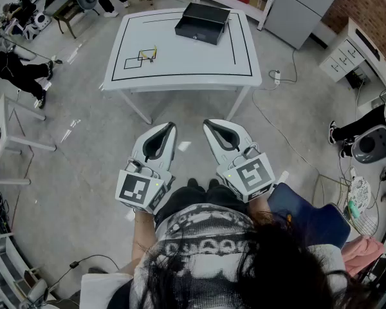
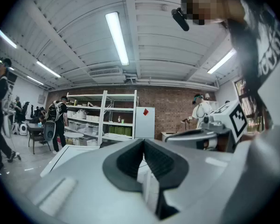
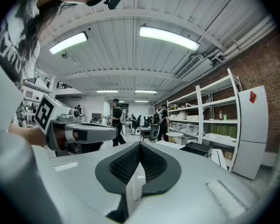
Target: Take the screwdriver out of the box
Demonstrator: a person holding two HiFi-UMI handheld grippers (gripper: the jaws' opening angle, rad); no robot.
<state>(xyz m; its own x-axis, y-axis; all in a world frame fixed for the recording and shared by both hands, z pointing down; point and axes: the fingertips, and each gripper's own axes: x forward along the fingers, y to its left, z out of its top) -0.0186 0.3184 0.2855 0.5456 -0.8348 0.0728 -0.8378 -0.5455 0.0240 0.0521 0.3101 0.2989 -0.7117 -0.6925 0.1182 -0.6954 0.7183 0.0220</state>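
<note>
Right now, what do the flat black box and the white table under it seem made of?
Flat black rectangular box: probably matte plastic or coated metal, dull even surface with crisp edges; too far to settle. White rectangular table: likely smooth laminate or painted board, uniform top with black lines.

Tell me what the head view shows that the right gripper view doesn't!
Only the head view: the table's legs, the black lines on its top, a small yellow thing there, and a blue seat. Only the right gripper view: the ceiling lights. Both: the black box on the white table, plus the left gripper and right gripper, shut and empty.
</note>
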